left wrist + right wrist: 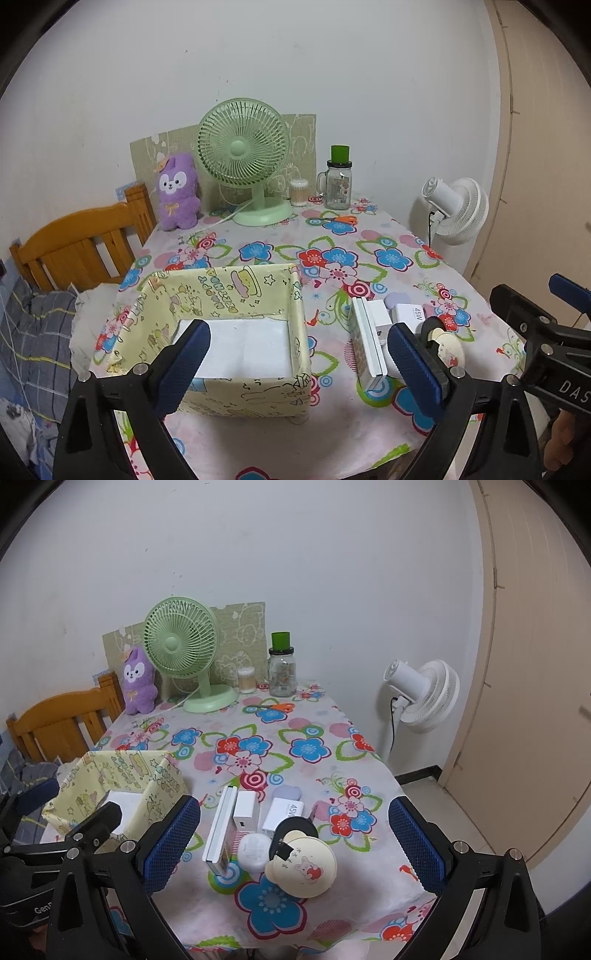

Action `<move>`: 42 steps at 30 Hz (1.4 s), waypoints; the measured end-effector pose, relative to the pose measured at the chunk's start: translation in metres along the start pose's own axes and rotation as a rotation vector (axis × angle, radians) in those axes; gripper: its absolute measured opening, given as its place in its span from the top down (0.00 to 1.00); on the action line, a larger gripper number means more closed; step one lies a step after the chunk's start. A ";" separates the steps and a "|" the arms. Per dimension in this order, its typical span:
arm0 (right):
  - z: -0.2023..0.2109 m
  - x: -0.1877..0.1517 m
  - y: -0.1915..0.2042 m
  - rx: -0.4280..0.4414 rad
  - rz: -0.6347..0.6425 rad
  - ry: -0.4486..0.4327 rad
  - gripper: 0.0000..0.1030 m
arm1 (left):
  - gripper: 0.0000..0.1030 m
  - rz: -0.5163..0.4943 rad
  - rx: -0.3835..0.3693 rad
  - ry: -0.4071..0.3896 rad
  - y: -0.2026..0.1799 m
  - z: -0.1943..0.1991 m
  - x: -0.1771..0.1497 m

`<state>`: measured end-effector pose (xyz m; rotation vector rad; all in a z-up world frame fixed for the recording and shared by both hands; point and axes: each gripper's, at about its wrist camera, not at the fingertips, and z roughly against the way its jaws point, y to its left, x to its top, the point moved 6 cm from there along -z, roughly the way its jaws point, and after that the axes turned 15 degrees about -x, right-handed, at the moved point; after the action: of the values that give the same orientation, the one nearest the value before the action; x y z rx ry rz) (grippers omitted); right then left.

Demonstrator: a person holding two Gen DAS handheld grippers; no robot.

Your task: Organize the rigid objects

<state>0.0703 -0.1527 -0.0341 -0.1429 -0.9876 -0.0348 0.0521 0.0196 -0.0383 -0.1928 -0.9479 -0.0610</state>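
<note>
A yellow cartoon-print fabric box [236, 291] [129, 771] stands on the floral table, holding only a white liner. Right of it lies a cluster: a flat white case on edge [219, 827] [364, 339], a white charger block [246, 810], a white 45W adapter [282, 814] [408, 314], a lilac case [288, 793], a round white case [254, 851], a black tape roll [293, 829] and a cream round mirror [304, 867]. My left gripper [299, 369] is open over the box's near edge. My right gripper [295, 849] is open around the cluster, touching nothing.
At the table's back stand a green fan [245, 158], a purple plush [177, 192], a cotton-swab tub [298, 192], a glass jar [338, 184] and orange scissors [341, 220]. A white floor fan [421, 694] and a door are right; a wooden bed frame [81, 243] is left.
</note>
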 end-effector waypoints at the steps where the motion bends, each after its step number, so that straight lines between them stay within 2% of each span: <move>1: -0.001 0.000 0.000 0.003 -0.002 0.003 0.00 | 0.05 0.007 -0.004 0.001 0.001 -0.001 0.000; 10: -0.008 0.000 0.000 -0.006 0.002 0.002 0.00 | 0.11 0.023 0.003 0.018 -0.002 -0.013 -0.004; 22: -0.033 -0.009 -0.001 0.010 0.004 0.036 0.00 | 0.11 -0.021 -0.013 0.034 -0.019 -0.034 -0.009; 42: -0.083 -0.027 -0.009 0.010 0.021 0.122 0.01 | 0.13 -0.040 -0.082 0.168 -0.054 -0.095 -0.024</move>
<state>0.1232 -0.1739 -0.1001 -0.1406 -0.8640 -0.0191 0.1071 -0.0521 -0.1047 -0.2408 -0.7822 -0.1509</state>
